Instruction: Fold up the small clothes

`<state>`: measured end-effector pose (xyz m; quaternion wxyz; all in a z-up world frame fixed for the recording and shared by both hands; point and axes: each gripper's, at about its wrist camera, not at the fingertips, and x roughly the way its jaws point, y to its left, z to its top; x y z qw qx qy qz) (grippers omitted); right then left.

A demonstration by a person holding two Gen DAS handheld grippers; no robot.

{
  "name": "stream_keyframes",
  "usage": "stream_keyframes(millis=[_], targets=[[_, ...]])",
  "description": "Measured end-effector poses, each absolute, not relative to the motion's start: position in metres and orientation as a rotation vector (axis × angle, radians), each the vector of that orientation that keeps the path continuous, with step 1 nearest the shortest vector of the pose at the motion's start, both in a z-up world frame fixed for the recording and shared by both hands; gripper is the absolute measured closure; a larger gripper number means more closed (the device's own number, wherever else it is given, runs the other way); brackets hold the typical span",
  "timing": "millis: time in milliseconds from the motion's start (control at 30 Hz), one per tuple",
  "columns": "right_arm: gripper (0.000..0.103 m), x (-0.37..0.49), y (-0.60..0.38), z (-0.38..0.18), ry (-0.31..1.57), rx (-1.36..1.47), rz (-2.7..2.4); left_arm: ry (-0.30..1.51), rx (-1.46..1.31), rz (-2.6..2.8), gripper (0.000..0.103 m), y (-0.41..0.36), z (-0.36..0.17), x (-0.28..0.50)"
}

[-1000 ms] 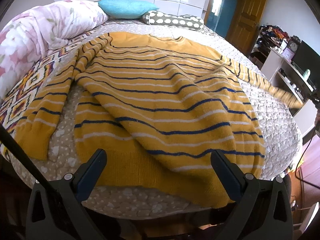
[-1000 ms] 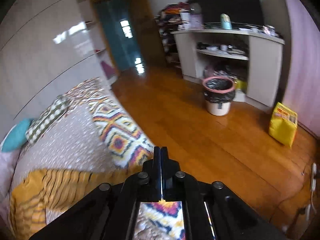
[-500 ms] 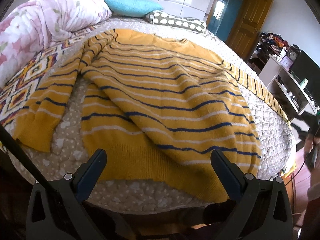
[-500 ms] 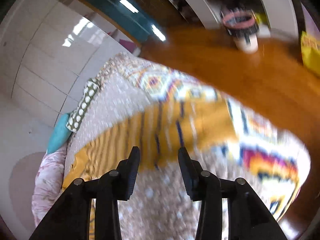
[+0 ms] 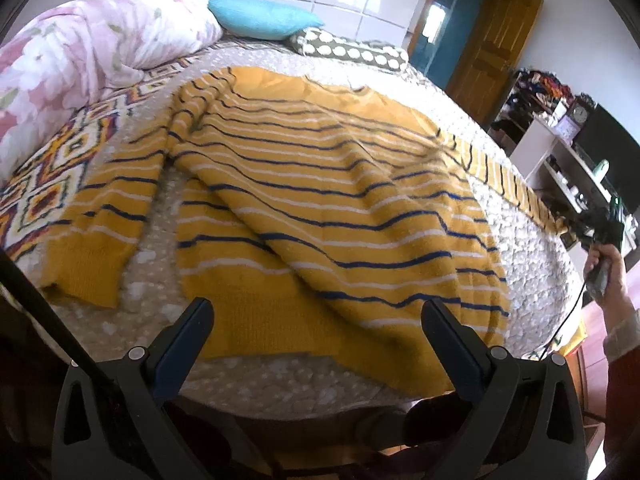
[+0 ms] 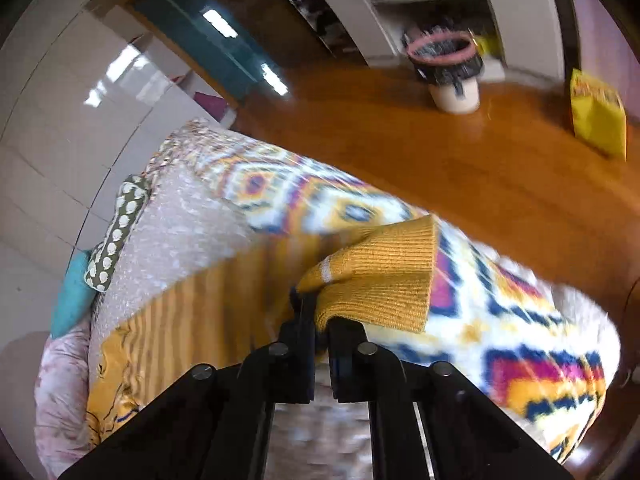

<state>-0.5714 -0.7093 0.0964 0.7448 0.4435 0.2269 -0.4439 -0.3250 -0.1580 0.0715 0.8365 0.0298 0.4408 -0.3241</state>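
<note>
A mustard-yellow sweater (image 5: pixel 328 216) with blue and white stripes lies spread front-up on the bed, its hem nearest me. My left gripper (image 5: pixel 316 316) hovers open over the hem, nothing between its blue pads. One sleeve runs off to the far right edge of the bed. There my right gripper (image 6: pixel 322 320) is shut on the ribbed sleeve cuff (image 6: pixel 384 272), which bunches out beyond the black fingers. In the left wrist view a hand (image 5: pixel 604 264) holds that right gripper (image 5: pixel 568 222) at the sleeve's end.
The bed (image 5: pixel 516 216) carries a dotted beige quilt with a patterned border (image 6: pixel 520 360). A floral duvet (image 5: pixel 80 60), a teal pillow (image 5: pixel 260 22) and a spotted pillow (image 5: pixel 348 50) lie at the head. Beyond are the wooden floor (image 6: pixel 440 152), a lined bin (image 6: pixel 452 72), a yellow bag (image 6: pixel 596 116) and shelves.
My right gripper dropped to the bed's edge, opened over the sleeve end and closed on the cuff. The left gripper drew back slightly, still open.
</note>
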Motion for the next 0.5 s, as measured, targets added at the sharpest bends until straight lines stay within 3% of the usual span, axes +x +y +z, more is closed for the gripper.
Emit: stream_keyframes(millis=[233,500], targets=[[0.097,-0.408,-0.626,0.186,0.599,0.567,-0.712,0.880,-0.015,-0.624,0.000,-0.102,0.085,-0.315],[0.097,-0.204,-0.480,0.174,0.731,0.416,-0.321,0.866,-0.080,-0.539,0.000,-0.049,0.078,-0.298]])
